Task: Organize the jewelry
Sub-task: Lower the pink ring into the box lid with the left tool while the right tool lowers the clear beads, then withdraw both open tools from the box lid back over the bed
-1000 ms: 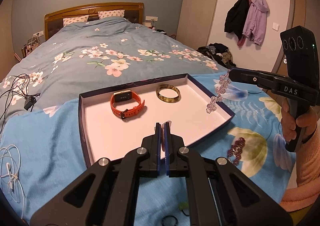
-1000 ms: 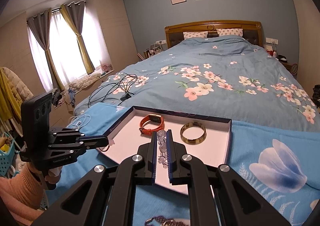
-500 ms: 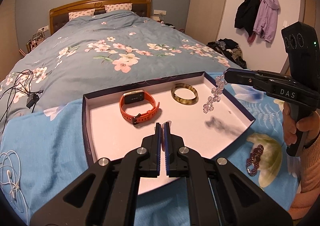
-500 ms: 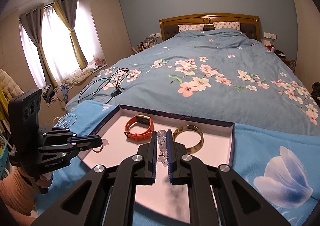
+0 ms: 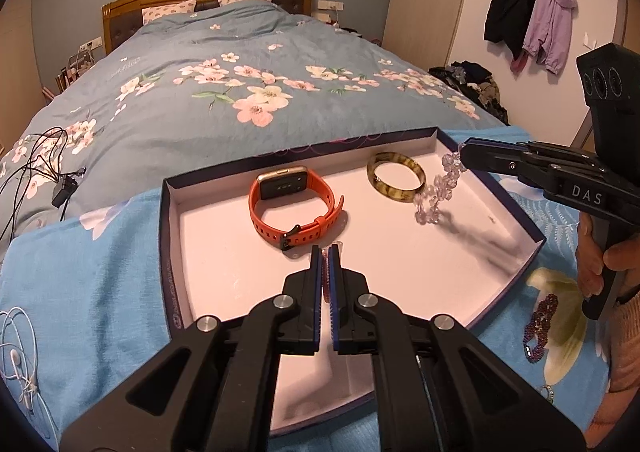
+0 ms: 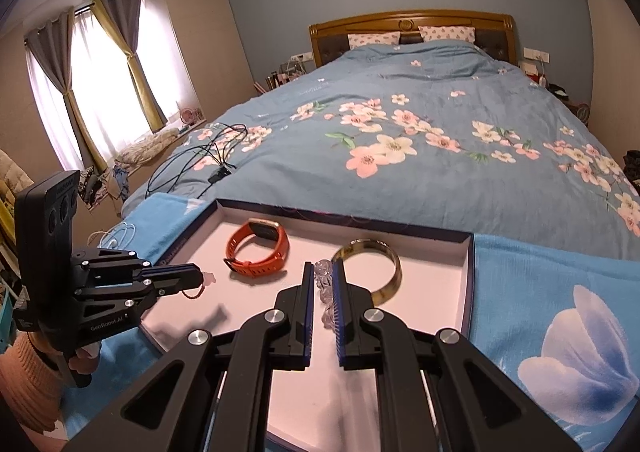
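Bedroom setting: a shallow white-lined box tray rests on a blue floral bedspread. Inside lie an orange smartwatch and an amber bangle, well apart. Right gripper is clamped on a clear bead bracelet dangling over the tray beside the bangle. Left gripper pinches a thin red beaded strand.
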A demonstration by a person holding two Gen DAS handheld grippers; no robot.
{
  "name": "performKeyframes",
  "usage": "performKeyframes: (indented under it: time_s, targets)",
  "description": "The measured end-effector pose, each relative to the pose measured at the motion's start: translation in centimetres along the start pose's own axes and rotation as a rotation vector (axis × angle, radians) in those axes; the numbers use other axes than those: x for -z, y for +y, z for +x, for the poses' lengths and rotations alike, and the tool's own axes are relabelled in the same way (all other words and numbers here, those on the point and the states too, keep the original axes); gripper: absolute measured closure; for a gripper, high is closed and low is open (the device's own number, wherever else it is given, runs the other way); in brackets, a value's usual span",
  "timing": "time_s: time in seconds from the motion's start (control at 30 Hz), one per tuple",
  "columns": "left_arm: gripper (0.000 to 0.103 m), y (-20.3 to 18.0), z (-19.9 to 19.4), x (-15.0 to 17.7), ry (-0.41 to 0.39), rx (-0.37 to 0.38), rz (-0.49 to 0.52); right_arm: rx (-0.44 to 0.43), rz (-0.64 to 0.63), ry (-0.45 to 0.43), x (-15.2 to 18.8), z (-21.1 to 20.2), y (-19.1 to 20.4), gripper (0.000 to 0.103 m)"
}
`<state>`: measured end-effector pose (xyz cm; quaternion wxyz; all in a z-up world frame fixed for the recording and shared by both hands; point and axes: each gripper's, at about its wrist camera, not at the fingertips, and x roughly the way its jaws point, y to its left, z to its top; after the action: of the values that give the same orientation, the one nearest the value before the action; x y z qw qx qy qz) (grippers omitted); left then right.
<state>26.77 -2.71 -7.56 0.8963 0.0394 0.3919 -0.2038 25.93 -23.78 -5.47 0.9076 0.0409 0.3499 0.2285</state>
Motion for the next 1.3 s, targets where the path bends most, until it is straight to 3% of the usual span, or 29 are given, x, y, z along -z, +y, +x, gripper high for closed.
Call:
performKeyframes:
  time_s: [0.63, 0.83, 1.0, 1.3]
  targets:
    - [0.098, 0.8, 3.5, -0.6, 0.076, -0.01, -0.045, 0.012, -0.018, 0.089, 1.2, 2.7, 0.1, 0.094]
    - [0.095, 1.0, 3.8, -0.5, 0.076, -0.016, -0.054, 0.006, 0.008, 0.079, 1.2, 2.1, -0.3, 0.085]
    - [0.081, 1.0, 2.6, -0.8, 0.031, -0.023, -0.053, -0.002, 0.018, 0.065, 1.4, 1.1, -0.4, 0.077]
    - [0.062, -0.5, -3.3, -0.3, -0.094, -0.073, 0.003, -0.031, 0.012, 0.038, 2.7, -2.3, 0.2, 0.067]
